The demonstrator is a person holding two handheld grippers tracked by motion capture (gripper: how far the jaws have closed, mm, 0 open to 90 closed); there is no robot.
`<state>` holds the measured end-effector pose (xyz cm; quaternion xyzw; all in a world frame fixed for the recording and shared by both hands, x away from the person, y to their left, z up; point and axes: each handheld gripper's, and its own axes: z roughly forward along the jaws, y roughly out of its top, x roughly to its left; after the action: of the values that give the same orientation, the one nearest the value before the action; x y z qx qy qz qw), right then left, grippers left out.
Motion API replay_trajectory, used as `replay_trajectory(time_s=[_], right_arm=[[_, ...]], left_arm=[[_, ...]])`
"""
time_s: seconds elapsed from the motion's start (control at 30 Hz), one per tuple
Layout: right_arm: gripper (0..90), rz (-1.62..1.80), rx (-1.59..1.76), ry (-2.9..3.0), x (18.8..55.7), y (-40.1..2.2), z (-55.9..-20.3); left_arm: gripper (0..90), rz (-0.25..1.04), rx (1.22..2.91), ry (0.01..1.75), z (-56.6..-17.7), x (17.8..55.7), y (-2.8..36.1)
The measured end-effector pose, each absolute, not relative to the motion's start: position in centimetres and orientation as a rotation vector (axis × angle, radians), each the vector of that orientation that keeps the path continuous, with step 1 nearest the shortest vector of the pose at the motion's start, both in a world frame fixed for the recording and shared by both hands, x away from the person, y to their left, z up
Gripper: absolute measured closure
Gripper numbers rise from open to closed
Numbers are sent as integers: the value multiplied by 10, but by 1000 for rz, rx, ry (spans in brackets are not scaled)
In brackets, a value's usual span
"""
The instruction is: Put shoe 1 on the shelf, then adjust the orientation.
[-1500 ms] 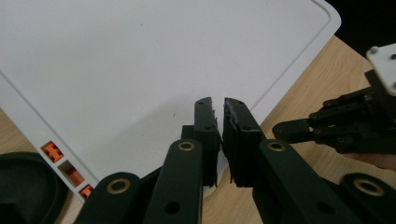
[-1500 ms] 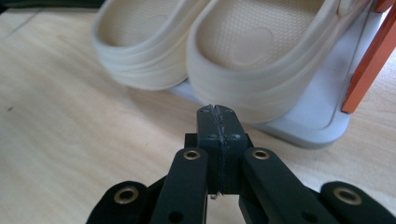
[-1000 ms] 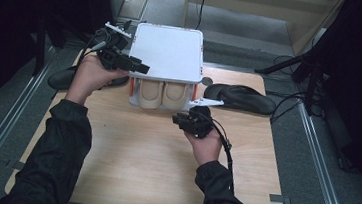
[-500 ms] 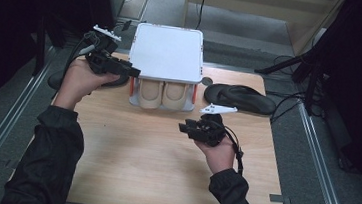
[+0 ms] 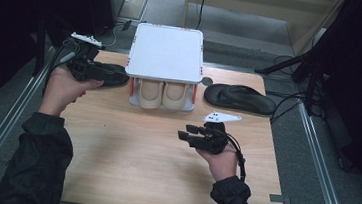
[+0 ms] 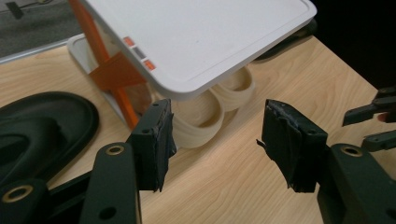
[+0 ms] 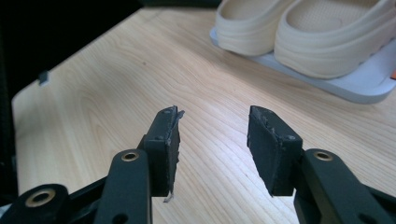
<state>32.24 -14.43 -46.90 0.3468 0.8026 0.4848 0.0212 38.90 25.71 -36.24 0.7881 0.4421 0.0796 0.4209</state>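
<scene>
We have two beige shoes (image 5: 162,94) sitting side by side on the lower shelf of a small white rack (image 5: 165,53), under its top tray, at the far middle of the table (image 5: 129,152). Two black flip-flops remain outside it — one (image 5: 240,97) to the rack's right, the other (image 5: 105,73) to its left, right under our left gripper (image 5: 102,74).

The left gripper's jaws stand wide apart with nothing between them; in the left gripper view they frame the rack's corner and the shoes' toes, with the left flip-flop (image 6: 37,126) off to the side. The right gripper (image 5: 186,135) hovers over bare wood nearer to us; its jaws have just been opening and are empty too, pointing toward the shoes (image 7: 299,32).

The step in hand looks like picking up the left flip-flop. To do it well we should turn the left gripper toward the sandal rather than the rack, come down on the sole's edge at its side, and close across the thin foam — not on the strap, which would let it swing. We should keep the jaws clear of the orange strut (image 6: 109,70), since a nudge could shift the light rack. The right gripper can wait clear, or move toward the other flip-flop.
</scene>
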Motion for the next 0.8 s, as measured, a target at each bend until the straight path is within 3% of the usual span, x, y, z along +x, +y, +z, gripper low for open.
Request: replay_trajectory(time_s=[0.53,0.63,0.8], right_arm=[[528,1489,1058,2476,317,-149,-469],[512,1454,1050,2481,318,-147,-471],[513,1451,1049,2503,319,-144,-475]], left_arm=[[455,268,1946,1173,-392,382,291],[570,227,1944,1205,-397,384,301],[765,308,1980,1271,-410,388,315]])
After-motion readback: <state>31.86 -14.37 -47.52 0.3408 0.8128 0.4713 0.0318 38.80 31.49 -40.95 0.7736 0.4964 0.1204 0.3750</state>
